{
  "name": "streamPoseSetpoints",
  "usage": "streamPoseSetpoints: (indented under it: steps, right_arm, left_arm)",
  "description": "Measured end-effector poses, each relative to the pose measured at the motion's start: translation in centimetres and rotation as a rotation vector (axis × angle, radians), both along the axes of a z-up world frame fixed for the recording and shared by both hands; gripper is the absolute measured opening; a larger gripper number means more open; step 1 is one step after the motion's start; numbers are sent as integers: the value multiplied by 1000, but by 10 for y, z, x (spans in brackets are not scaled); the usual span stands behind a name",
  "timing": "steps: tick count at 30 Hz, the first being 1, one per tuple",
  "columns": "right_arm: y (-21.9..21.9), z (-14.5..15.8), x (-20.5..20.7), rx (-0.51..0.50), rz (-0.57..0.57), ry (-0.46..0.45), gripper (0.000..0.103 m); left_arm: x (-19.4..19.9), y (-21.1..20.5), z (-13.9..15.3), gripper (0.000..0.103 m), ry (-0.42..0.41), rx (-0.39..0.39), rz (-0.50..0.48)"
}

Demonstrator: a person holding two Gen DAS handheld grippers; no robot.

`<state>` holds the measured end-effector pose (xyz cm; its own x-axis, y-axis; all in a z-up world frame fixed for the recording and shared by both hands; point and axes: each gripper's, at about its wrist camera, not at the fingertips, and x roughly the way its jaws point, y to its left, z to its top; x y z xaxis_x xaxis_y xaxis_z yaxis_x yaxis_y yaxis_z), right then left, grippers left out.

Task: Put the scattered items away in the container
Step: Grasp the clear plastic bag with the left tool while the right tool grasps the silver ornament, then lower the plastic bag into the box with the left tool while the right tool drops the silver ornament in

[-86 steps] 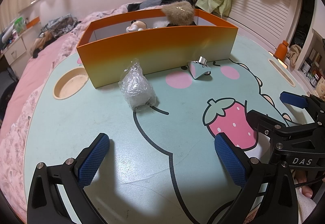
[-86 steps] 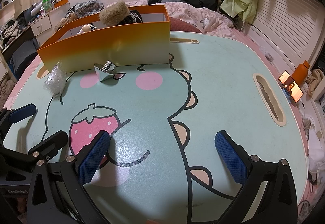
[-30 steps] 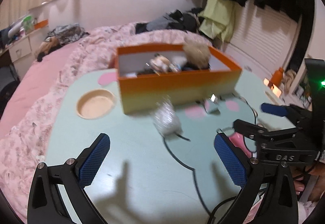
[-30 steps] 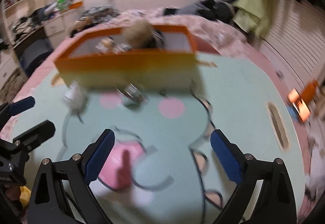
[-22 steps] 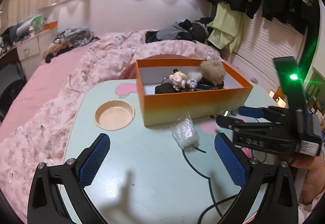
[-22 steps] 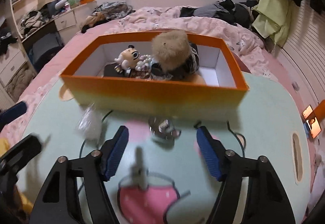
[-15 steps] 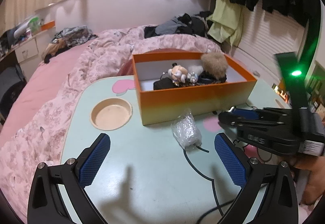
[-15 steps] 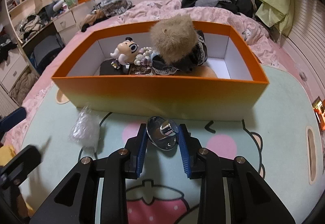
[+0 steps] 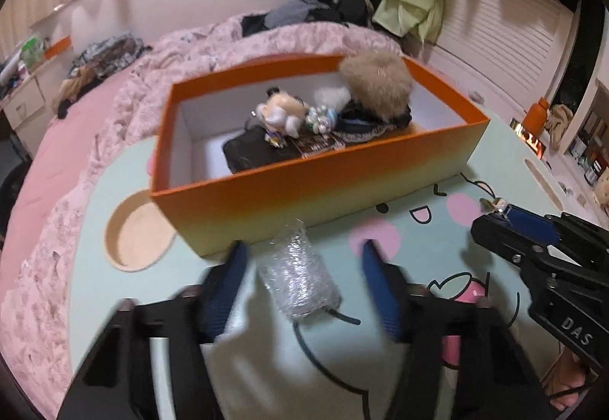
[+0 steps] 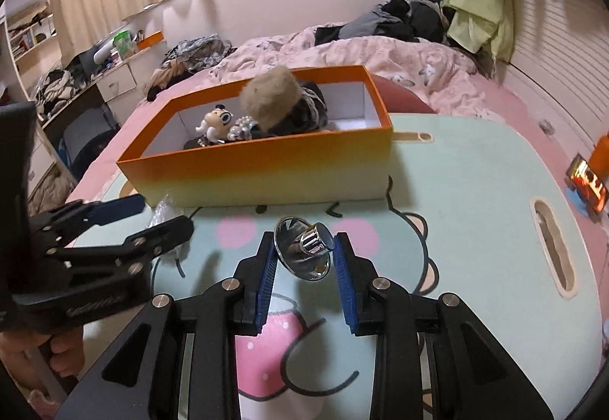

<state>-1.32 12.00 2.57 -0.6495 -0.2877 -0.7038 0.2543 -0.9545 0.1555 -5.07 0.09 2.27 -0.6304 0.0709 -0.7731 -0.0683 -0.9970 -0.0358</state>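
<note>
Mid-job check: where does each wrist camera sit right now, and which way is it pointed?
Left wrist: on the left gripper, looking forward along its jaws, which straddle the clear plastic bundle before the orange box; the right gripper shows at right.
Right wrist: on the right gripper, looking forward along its jaws, which are set close around the shiny metal funnel; the left gripper shows at left.
Both show the box, the dinosaur table and the bed.

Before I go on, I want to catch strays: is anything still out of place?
Yes. The plastic bag lies outside the orange box, between the left gripper jaws; the shiny metal cone is outside too, in the right gripper.
</note>
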Motion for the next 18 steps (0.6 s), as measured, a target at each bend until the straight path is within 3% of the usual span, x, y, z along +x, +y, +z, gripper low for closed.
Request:
streamPoseSetpoints:
  steps: [1,4,8,13,18]
  right_arm:
    - [3,-1,-2,-4,-4,-2,32]
    - [7,-2,-1,-10,-12,0,31]
    - [9,1,3,-9,-16,19,31]
    - [10,11,6,-30,1,42,32]
    - [4,35,-3,-34,31,86,32]
  left_arm:
    - [-1,1,-3,27,-12,4,-15]
    - [8,3,-1,26,23,-9,-41]
    - [26,-4,10,26,61,42,-63]
    - [38,-18,49,26,143,93,-58]
    - [17,-33,84,26,181,104,-44]
